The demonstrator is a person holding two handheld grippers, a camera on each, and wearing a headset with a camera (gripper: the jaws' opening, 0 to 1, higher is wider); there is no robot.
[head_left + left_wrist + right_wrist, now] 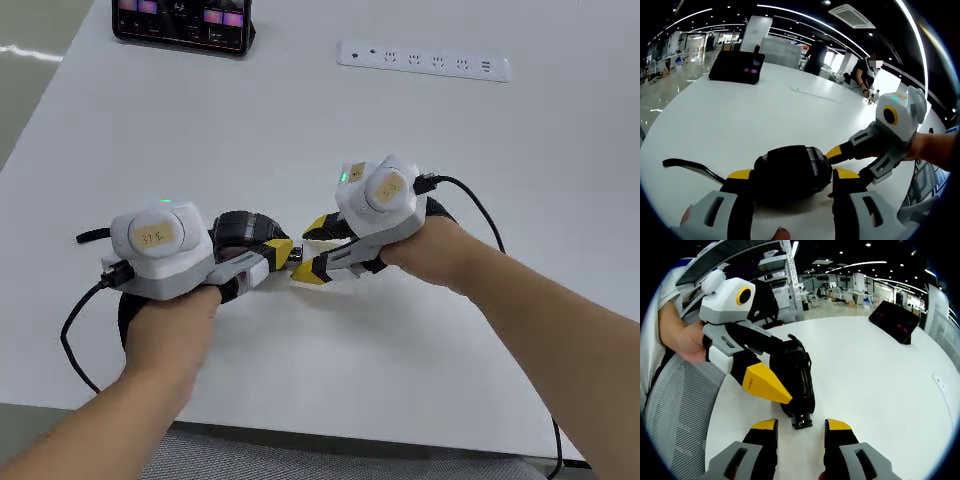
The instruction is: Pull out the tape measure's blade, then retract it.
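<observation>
L gripper point(793, 176) level, clamping tape measure point(797, 375).

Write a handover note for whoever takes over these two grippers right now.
Left gripper: shut on the tape measure, over the white table.
Right gripper: open, with one jaw on each side of the end hook, not closed on it.
Done: case gripped and the right gripper lined up; no blade drawn out.
Left: pinch the hook, pull the blade out, then retract it.
</observation>
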